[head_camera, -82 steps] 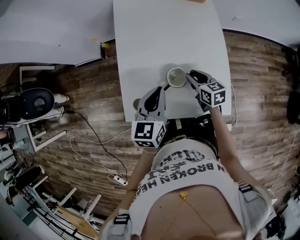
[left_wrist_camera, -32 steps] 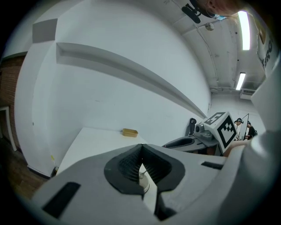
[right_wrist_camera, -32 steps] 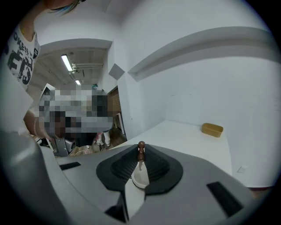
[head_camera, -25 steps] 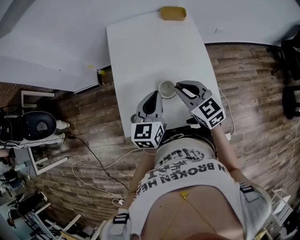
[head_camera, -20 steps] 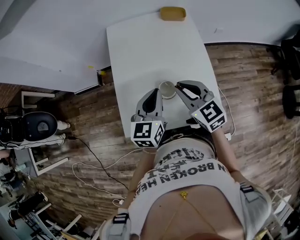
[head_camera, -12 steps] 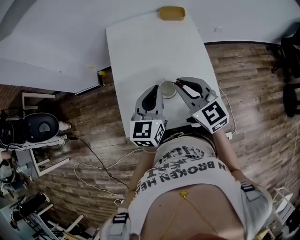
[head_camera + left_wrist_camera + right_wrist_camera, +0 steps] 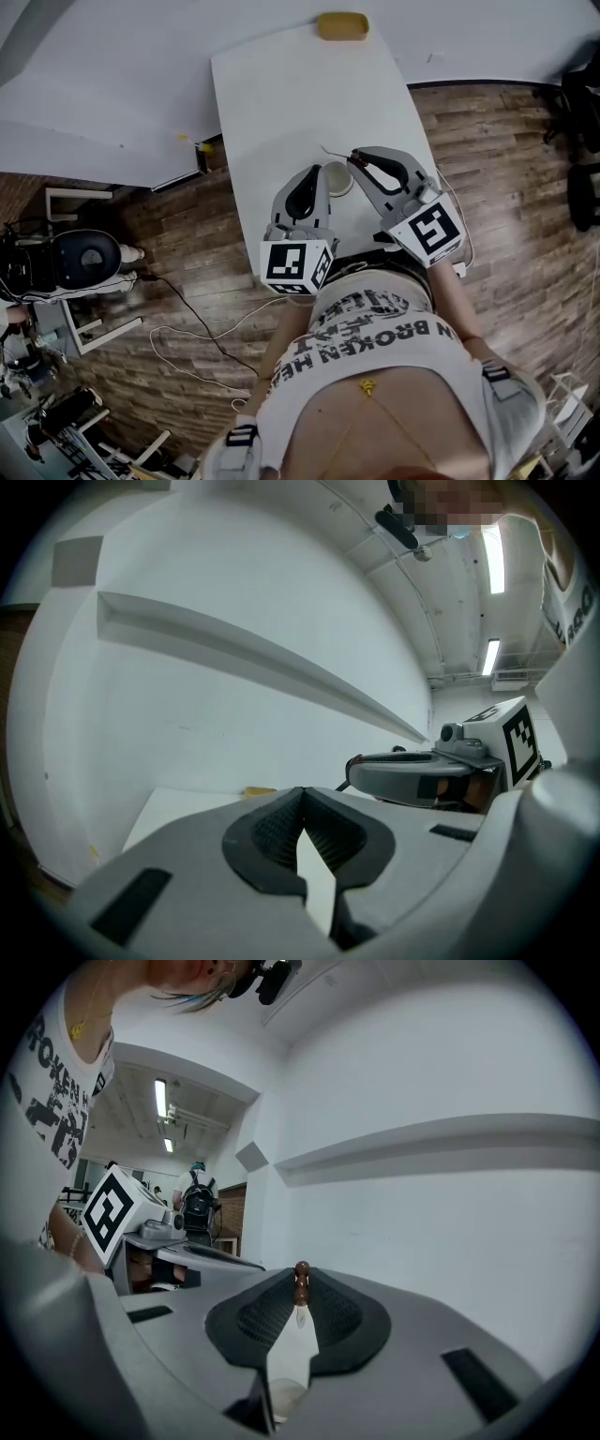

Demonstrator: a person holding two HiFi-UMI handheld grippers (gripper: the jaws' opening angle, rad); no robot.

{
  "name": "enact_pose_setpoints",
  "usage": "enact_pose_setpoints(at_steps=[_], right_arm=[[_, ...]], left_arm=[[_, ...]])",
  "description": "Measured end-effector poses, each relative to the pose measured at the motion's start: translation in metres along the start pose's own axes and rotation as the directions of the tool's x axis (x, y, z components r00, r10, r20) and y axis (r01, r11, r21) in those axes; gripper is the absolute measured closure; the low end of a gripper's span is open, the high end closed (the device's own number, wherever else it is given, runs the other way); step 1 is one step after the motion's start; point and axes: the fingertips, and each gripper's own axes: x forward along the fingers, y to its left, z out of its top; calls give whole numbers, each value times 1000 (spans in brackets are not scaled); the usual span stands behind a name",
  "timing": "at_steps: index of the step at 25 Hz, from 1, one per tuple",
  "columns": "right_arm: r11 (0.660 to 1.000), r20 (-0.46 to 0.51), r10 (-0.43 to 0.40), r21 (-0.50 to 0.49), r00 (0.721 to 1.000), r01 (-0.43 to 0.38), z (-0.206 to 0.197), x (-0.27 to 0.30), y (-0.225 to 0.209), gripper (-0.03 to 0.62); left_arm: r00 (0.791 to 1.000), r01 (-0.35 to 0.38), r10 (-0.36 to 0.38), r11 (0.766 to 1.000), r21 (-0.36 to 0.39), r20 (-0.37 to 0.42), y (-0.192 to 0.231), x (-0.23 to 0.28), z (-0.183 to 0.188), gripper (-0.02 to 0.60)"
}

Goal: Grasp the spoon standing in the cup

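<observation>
Spoon [image 7: 301, 1295] clenched in right gripper [image 7: 300, 1275] fingers; left gripper [image 7: 302, 794] fingers closed, empty; shirt [image 7: 375, 342] reads "BROKEN".

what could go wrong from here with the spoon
The right gripper pinches only the very end of the spoon at its jaw tips, so it may pivot or slip out. The cup sits right beside the left gripper, which could knock it over.
</observation>
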Motion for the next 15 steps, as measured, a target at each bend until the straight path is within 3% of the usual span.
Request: enact_pose_setpoints(at_steps=[15], right_arm=[[1000, 2, -7, -4, 1000, 7, 4, -1, 1, 553]], left_arm=[[1000, -4, 4, 1000, 9, -4, 0, -4, -1, 583]])
